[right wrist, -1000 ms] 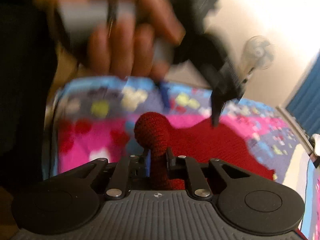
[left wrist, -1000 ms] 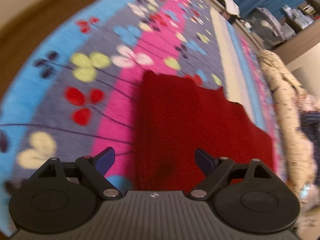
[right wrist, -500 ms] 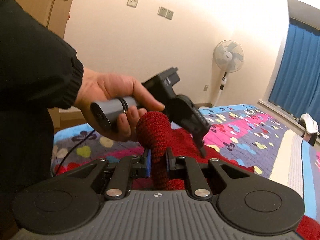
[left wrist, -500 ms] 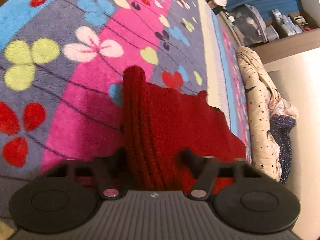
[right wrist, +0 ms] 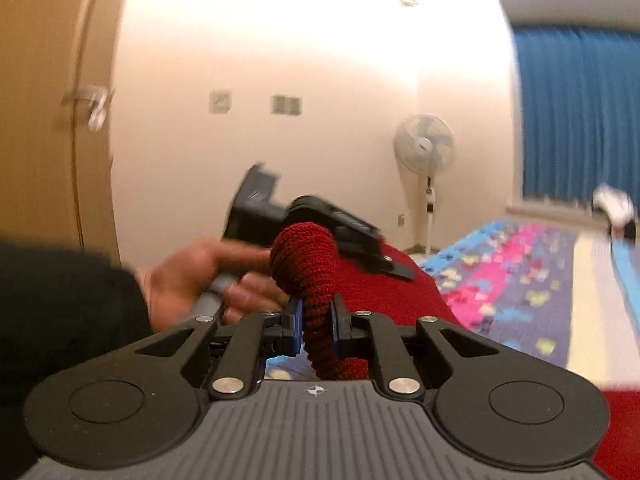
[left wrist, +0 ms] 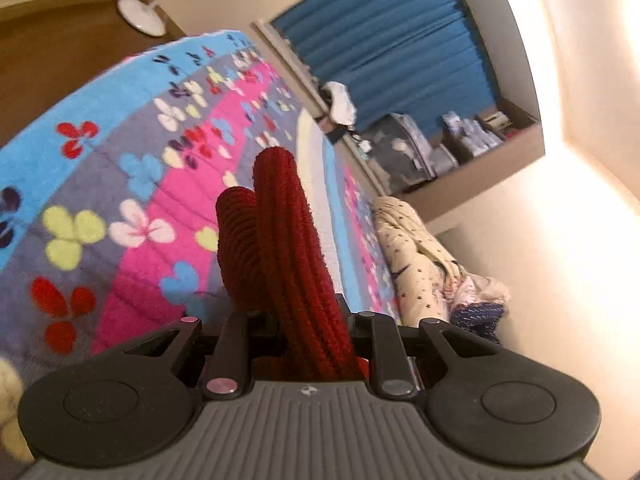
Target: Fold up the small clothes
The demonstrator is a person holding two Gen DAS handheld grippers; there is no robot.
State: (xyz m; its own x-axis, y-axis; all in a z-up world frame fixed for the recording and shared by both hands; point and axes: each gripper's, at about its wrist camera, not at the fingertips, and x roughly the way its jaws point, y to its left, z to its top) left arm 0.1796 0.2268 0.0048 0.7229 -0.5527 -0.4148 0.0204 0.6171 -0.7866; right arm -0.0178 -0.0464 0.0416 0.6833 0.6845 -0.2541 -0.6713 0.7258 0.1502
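A dark red knit garment [left wrist: 280, 216] lies on a flowered blanket [left wrist: 120, 184] and both grippers lift it. In the left wrist view a ribbed fold stands up between the jaws of my left gripper [left wrist: 308, 320], which are closing and press on it. In the right wrist view my right gripper [right wrist: 316, 324] is shut on another bunched fold of the red knit garment [right wrist: 308, 252]. Behind that fold a hand [right wrist: 188, 276] holds the left gripper [right wrist: 384, 264], blurred, over the garment's raised red cloth. The blanket [right wrist: 520, 272] stretches away to the right.
A cream starred garment and a dark blue one [left wrist: 416, 248] are heaped at the blanket's right edge by the wall. A standing fan [right wrist: 424, 152], a door with a handle [right wrist: 92, 100] and a blue curtain [left wrist: 380, 40] surround the bed. A white cloth [left wrist: 340, 100] lies at the far end.
The left jaws went from wide open over the flat red cloth to closed on a fold of it, then lifted and tilted up. The right gripper rose with its fold and rolled.
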